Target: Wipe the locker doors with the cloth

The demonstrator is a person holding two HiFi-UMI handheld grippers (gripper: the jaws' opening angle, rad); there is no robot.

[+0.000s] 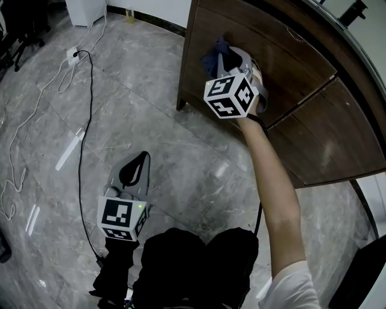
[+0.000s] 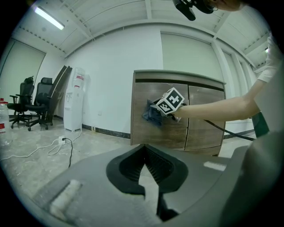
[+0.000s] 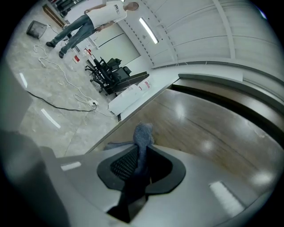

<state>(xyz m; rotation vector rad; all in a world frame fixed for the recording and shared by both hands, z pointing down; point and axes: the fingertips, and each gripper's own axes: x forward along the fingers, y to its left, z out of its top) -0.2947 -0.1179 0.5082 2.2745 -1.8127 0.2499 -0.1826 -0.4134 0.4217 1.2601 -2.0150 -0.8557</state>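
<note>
The brown wooden locker (image 1: 289,84) stands at the upper right of the head view, its doors (image 2: 162,133) closed. A dark blue cloth (image 1: 212,58) is bunched against the left door's upper part. My right gripper (image 1: 224,53) is shut on it, and in the right gripper view the cloth (image 3: 143,135) sticks out between the jaws close to the glossy door (image 3: 208,133). The left gripper view shows the cloth (image 2: 151,113) and right gripper (image 2: 156,110) from afar. My left gripper (image 1: 143,156) hangs low over the floor, left of the locker, shut with nothing in it (image 2: 144,148).
A black cable and a white power strip (image 1: 73,55) lie on the marble floor at the left. A white unit (image 1: 84,11) stands at the far wall. Office chairs (image 2: 26,104) and a water dispenser (image 2: 74,99) are at the left; a person (image 3: 84,24) walks far off.
</note>
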